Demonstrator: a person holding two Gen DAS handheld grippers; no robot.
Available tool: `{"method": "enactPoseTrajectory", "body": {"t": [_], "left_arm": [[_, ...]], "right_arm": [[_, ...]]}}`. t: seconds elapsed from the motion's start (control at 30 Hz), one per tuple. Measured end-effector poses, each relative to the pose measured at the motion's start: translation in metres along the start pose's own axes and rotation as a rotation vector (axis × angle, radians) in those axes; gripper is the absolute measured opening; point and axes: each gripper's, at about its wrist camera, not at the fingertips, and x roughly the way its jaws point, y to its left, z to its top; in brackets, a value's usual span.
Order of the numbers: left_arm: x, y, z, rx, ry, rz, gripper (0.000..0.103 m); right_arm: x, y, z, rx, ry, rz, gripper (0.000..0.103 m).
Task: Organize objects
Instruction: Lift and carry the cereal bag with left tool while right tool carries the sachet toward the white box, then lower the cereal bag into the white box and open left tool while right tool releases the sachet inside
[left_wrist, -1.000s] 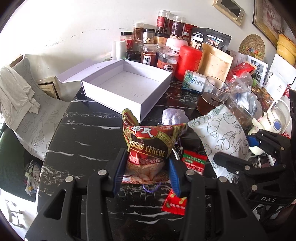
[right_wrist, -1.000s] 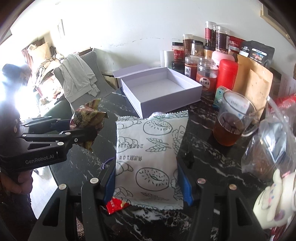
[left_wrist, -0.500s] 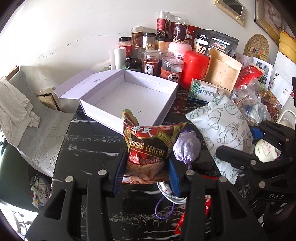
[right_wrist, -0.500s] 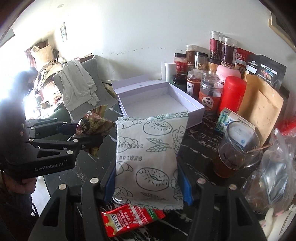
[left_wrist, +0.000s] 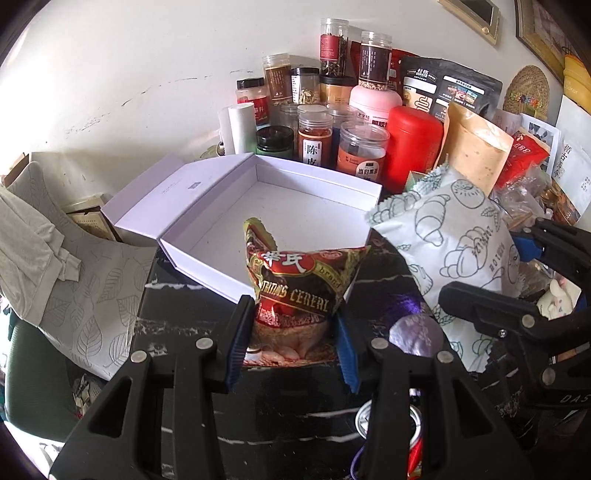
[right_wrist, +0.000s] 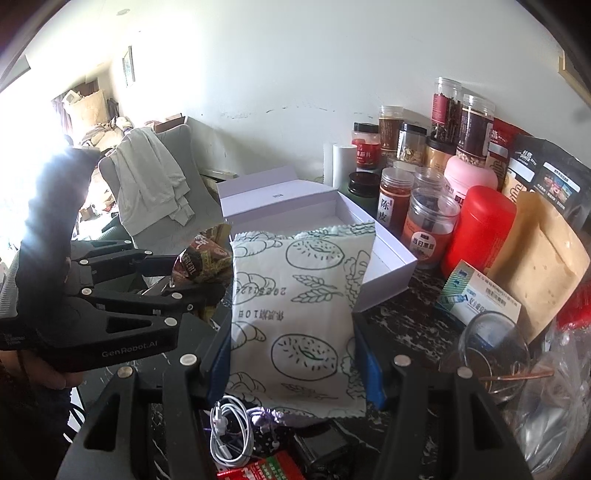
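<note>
My left gripper (left_wrist: 291, 336) is shut on a red and brown cereal packet (left_wrist: 295, 288), held above the dark marble table just in front of an open white box (left_wrist: 295, 214). The box's inside is bare and its lid (left_wrist: 162, 195) lies open to the left. My right gripper (right_wrist: 291, 347) is shut on a white snack bag printed with bread drawings (right_wrist: 295, 314), held off the table near the box's right corner (right_wrist: 391, 266). In the right wrist view the left gripper (right_wrist: 199, 280) with its packet (right_wrist: 199, 258) shows at the left, a hand around its handle.
Jars (left_wrist: 317, 136), a red canister (left_wrist: 410, 144), a tan pouch (left_wrist: 476, 155) and a black pouch (left_wrist: 447, 88) crowd the wall behind the box. A glass cup (right_wrist: 495, 350), a white cable (right_wrist: 229, 432), a medicine carton (right_wrist: 480, 299) and a purple pouch (left_wrist: 417, 332) lie on the table. A draped chair (left_wrist: 55, 251) stands left.
Both grippers have carried their packets forward toward the white box, which now looks larger and nearer. The red sachets on the table have slid back under the grippers.
</note>
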Motion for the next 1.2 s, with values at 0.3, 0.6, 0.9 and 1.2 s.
{"method": "enactPoseTrajectory", "body": {"t": [0.3, 0.6, 0.9, 1.2], "left_arm": [[0.028, 0.025, 0.036, 0.021, -0.029, 0.028, 0.040], [0.066, 0.042, 0.064, 0.024, -0.032, 0.066, 0.040], [0.097, 0.059, 0.098, -0.002, -0.041, 0.079, 0.040], [0.123, 0.067, 0.135, 0.019, -0.061, 0.133, 0.040]], "right_arm": [[0.025, -0.005, 0.029, -0.008, -0.025, -0.009, 0.059], [0.054, -0.017, 0.059, -0.021, -0.041, -0.022, 0.059], [0.079, -0.033, 0.088, -0.004, -0.059, -0.031, 0.059], [0.113, -0.053, 0.106, 0.021, -0.039, -0.054, 0.059]]}}
